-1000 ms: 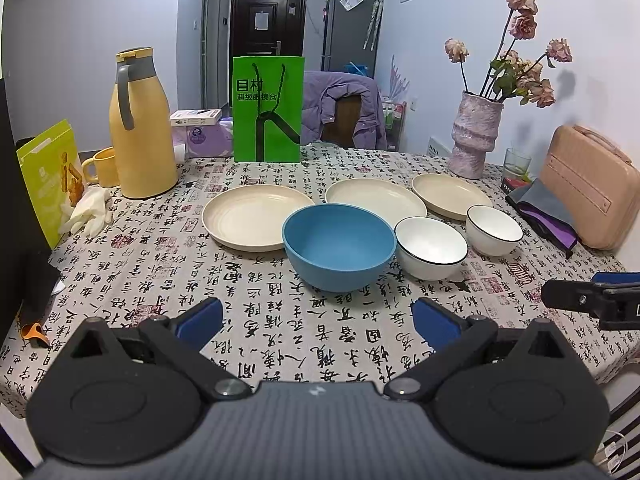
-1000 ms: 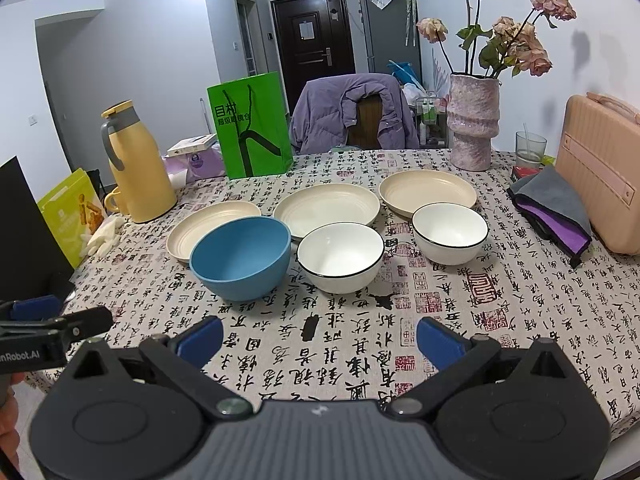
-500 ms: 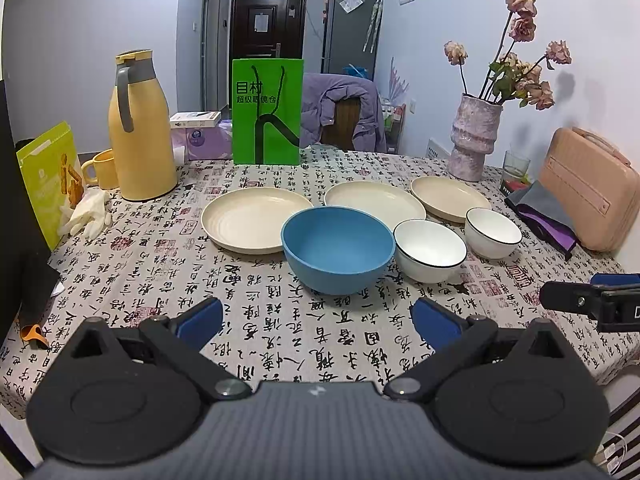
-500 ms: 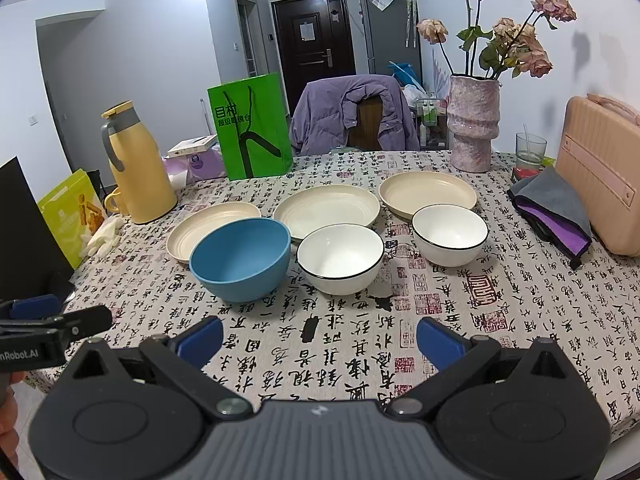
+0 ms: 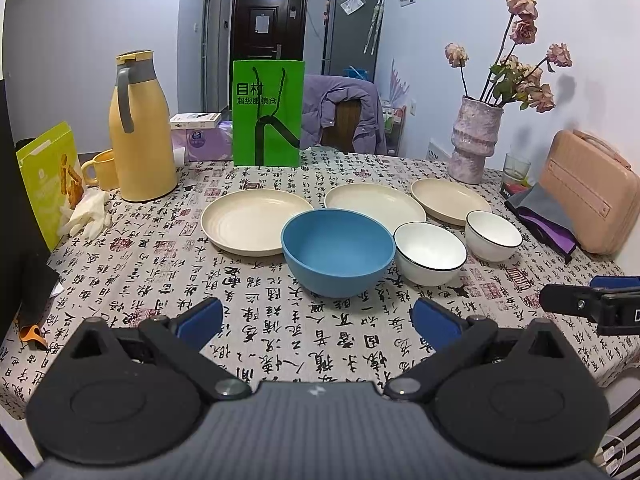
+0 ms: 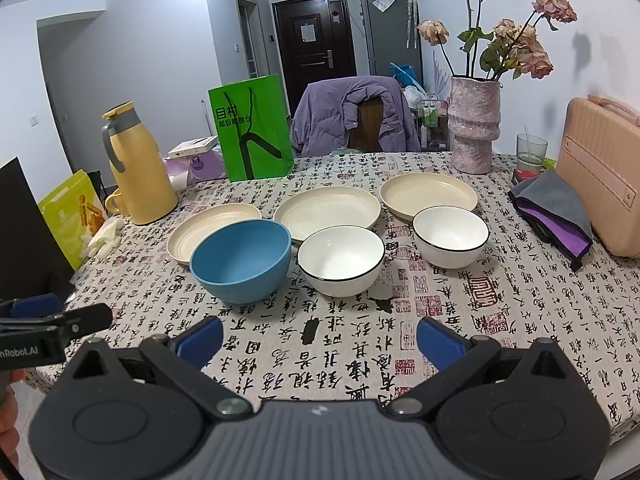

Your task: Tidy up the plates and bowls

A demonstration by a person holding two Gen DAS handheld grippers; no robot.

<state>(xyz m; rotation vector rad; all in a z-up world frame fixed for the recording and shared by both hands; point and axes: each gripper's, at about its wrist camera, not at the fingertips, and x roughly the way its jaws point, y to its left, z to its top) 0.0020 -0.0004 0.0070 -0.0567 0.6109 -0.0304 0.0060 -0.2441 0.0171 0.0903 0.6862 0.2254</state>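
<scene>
Left gripper (image 5: 316,320) at bottom centre of its view, blue pads spread wide, nothing between them, hovering over the near edge of the table (image 5: 160,272). Right gripper (image 6: 318,338) same story at bottom centre of its own view: fingers wide apart, empty. Each gripper's tip also visible in the other's frame, right one poking in at the right edge of the left view, left one at the left edge of the right view, both near table edge. Dishes in mid-frame, two rows. Back row: three cream plates, left plate (image 5: 256,226), middle plate (image 5: 374,208), right plate (image 5: 450,200), flat on the cloth, side by side. Front row: blue bowl (image 5: 338,252) centre, upright, overlapping the view of left and middle plates; cannot tell if touching them. White bowl (image 5: 430,252) just right of blue, close or touching, cannot tell which. Second white bowl (image 5: 494,234) further right, in front of right plate, small gap from the first. All bowls empty, black rims on the white ones. Blue bowl directly ahead of left gripper; first white bowl roughly ahead of right gripper (image 6: 340,258). Clutter around: yellow jug (image 5: 138,128) and mug upper left, green bag (image 5: 268,114) upper centre, vase (image 5: 476,144) with dried flowers upper right, pink case (image 5: 584,192) and folded cloth at right edge, gloves and snack box at left edge.
</scene>
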